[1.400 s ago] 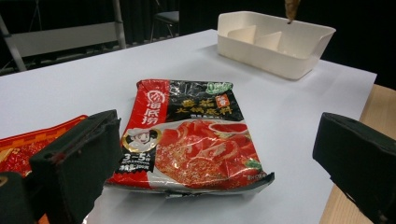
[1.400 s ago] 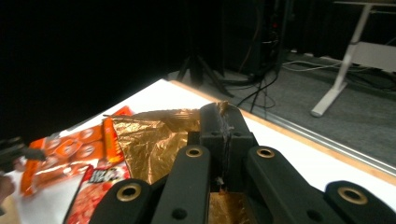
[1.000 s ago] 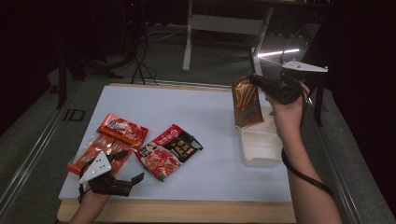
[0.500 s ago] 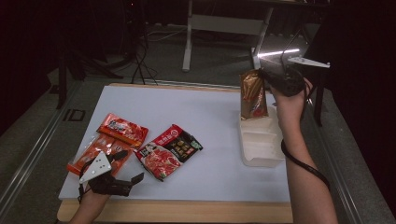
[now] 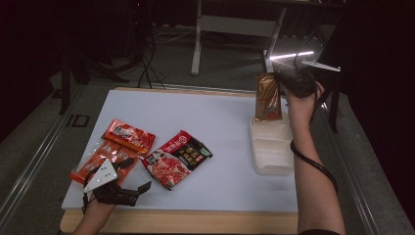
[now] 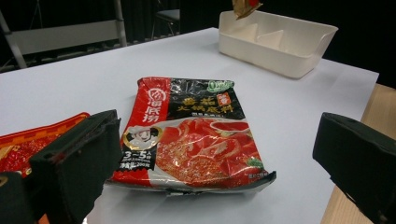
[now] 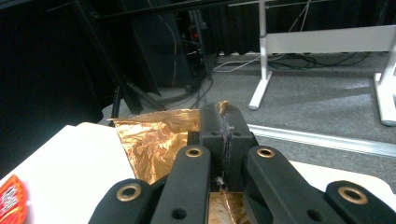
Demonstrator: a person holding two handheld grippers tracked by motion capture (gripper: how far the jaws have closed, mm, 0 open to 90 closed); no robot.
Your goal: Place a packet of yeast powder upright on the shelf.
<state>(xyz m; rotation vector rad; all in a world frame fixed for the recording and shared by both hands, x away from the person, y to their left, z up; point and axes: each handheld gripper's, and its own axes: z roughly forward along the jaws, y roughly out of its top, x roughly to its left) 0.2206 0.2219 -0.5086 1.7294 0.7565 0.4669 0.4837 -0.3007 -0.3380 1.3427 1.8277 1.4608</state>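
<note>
1. Gripping the top edge of a copper foil pouch (image 5: 268,97), the right gripper (image 5: 288,84) has its jaws clamped tight; the pouch hangs upright over the far compartment of the white tray (image 5: 271,156).
2. The red-and-black packet (image 6: 191,135) carries Chinese lettering and "3-5".
3. The left gripper (image 5: 132,176) rests wide open, holding nothing, beside two orange packets (image 5: 115,147).

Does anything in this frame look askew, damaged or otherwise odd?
Nothing is spilled. The gold packet hangs upright from the shut right gripper, its lower end at the far end of the white divided tray, crinkled where the fingers pinch it. The front edge of the red and black packet looks creased and slightly lifted.
</note>
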